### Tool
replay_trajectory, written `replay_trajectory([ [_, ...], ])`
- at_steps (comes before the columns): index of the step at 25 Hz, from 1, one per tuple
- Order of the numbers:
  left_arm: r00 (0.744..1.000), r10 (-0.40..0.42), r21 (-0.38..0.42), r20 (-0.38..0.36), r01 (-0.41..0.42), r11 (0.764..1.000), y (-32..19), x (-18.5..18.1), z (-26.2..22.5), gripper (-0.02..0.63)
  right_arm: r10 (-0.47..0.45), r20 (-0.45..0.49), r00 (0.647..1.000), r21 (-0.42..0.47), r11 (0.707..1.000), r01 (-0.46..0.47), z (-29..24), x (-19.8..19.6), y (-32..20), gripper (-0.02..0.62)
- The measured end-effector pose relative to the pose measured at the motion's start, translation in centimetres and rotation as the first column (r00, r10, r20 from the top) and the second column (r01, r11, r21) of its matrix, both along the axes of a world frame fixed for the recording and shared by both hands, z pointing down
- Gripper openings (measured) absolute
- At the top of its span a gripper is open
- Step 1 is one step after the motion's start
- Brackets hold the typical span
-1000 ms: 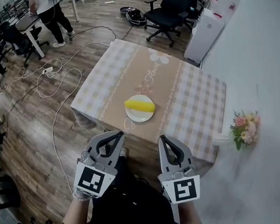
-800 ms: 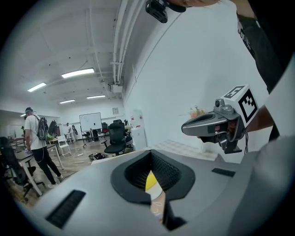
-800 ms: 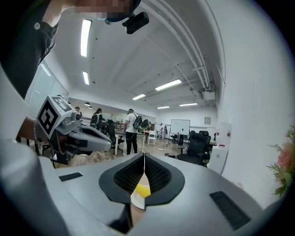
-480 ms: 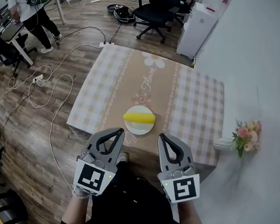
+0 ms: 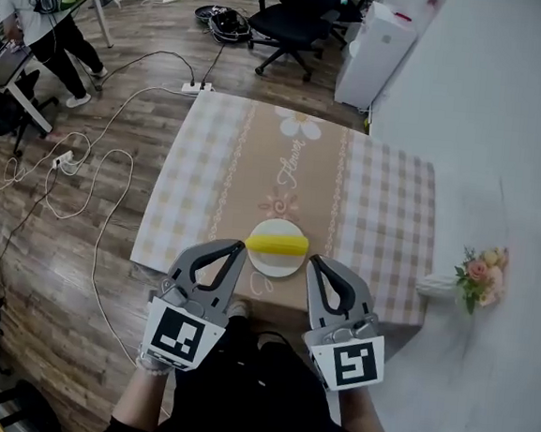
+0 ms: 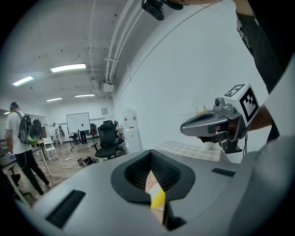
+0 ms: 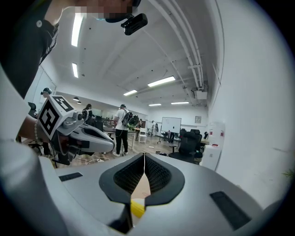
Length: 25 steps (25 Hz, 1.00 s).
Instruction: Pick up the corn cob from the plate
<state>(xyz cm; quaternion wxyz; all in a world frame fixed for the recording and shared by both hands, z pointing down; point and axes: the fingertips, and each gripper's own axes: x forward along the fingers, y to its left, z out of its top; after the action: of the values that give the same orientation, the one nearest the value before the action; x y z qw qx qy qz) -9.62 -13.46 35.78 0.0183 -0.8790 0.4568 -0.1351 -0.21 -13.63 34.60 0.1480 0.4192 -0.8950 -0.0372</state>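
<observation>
My left gripper [image 5: 237, 249], jaws together and empty, hovers over the near edge of the table [image 5: 384, 211], just left of the corn [image 5: 277, 245]. The cob lies crosswise on the plate [image 5: 275, 268], close to that edge. My right gripper [image 5: 314, 261], likewise closed on nothing, flanks it. To lift cleanly, I judge one gripper should open wide, straddle the cob's middle and close gently so it cannot roll. Bare cloth lies beyond; the flowers [image 5: 480, 276] and wall crowd the right.
</observation>
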Motion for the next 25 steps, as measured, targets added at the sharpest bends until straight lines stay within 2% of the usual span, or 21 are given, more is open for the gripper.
replay_trajectory([
  [5, 0.999, 0.044, 0.019, 0.009, -0.044, 0.999, -1.6, -1.2, 0.4, 0.012, 0.029, 0.002, 1.0, 0.007, 1.0, -0.029, 0.2, -1.5, -1.2, 0.041],
  [12, 0.996, 0.091, 0.004, -0.008, -0.091, 0.996, -2.9, -1.5, 0.9, 0.012, 0.084, -0.001, 0.996, 0.003, 0.996, -0.084, 0.4, -2.0, -2.3, 0.041],
  [16, 0.996, 0.077, -0.033, -0.049, -0.079, 0.996, -3.3, -1.7, 0.9, 0.012, 0.108, -0.011, 0.994, -0.006, 0.994, -0.109, 0.5, -2.1, -2.4, 0.041],
  [20, 0.995, 0.087, -0.031, -0.049, -0.088, 0.996, -3.6, -1.8, 1.0, 0.012, 0.114, -0.029, 0.993, -0.005, 0.993, -0.114, 0.4, -1.9, -2.5, 0.041],
  [22, 0.994, 0.108, -0.002, -0.026, -0.108, 0.994, -3.7, -1.6, 0.5, 0.012, 0.118, -0.032, 0.992, -0.007, 0.993, -0.119, -0.3, -1.6, -2.5, 0.041],
  [25, 0.995, 0.088, -0.017, -0.039, -0.089, 0.996, -3.9, -1.3, -0.4, 0.012, 0.117, -0.031, 0.993, -0.008, 0.993, -0.117, -1.2, -1.1, -2.7, 0.041],
])
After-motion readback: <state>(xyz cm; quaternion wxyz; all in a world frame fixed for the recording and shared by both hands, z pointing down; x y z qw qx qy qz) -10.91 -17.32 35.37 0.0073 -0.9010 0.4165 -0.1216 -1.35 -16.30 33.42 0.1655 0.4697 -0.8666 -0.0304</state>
